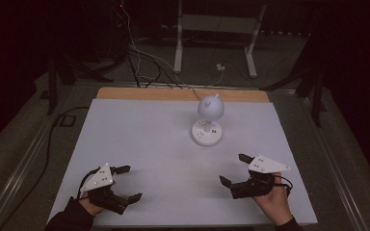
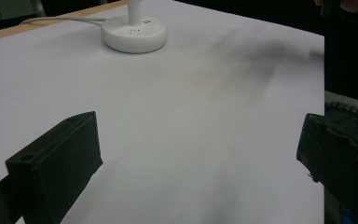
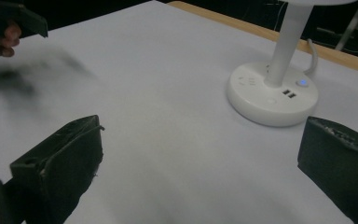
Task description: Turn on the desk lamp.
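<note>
Desk lamp [image 1: 207, 120] above centre frame; two tools parked low, apart.
Left tool [image 1: 125, 183] and right tool [image 1: 234, 169] are held wide, empty, over the table [image 1: 139, 139], presumably readied for reaching the lamp.

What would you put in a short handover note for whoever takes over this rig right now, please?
Left tool: open, holding nothing, low over the near left of the table.
Right tool: open, holding nothing, over the near right, the closer of the two to the lamp.
Desk lamp: white, upright on its round base at the table's far middle; a small blue light glows on the base; its cable runs off the far edge.
Done: nothing touched so far.
Left: probably the reach to the lamp base, likely with the right tool.
</note>
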`<state>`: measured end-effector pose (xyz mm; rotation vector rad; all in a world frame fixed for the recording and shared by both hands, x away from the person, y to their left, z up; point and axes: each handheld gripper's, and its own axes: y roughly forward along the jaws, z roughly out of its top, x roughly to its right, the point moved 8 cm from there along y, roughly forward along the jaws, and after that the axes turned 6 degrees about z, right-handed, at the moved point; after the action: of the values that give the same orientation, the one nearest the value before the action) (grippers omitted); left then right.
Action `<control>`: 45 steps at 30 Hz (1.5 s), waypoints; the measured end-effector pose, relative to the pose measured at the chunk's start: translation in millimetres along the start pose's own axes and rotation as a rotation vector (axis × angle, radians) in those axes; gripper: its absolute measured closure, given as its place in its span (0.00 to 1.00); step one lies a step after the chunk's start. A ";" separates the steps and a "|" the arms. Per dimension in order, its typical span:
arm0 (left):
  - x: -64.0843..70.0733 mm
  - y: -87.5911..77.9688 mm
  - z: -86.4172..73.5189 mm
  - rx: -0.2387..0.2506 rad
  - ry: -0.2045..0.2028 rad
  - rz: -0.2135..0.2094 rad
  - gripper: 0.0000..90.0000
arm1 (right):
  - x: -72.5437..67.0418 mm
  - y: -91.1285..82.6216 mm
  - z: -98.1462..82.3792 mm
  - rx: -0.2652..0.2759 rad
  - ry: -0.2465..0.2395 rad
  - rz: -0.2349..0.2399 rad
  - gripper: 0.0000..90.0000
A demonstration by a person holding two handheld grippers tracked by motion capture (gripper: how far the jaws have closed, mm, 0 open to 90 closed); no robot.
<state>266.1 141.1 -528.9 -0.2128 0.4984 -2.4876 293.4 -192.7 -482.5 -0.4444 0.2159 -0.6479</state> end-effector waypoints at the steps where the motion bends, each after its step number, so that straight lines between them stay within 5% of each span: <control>1: 0.1 -0.1 -0.1 -0.001 0.001 -0.001 0.00 | 0.0 0.0 0.0 0.000 0.000 0.000 0.00; 14: 0.7 0.5 -0.8 -0.013 0.004 -0.003 0.00 | 7.5 9.1 21.7 0.015 0.002 -0.013 0.00; 24: 0.2 0.6 -0.8 -0.014 -0.002 0.000 0.00 | 23.1 20.1 35.9 0.015 0.000 -0.081 0.00; 45: 0.0 0.1 -0.3 -0.011 -0.006 -0.001 0.00 | 46.8 48.1 47.7 -0.004 0.008 -0.141 0.00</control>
<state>266.0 141.1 -529.1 -0.2244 0.5097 -2.4851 371.2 -172.1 -465.3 -0.4642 0.1946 -0.7880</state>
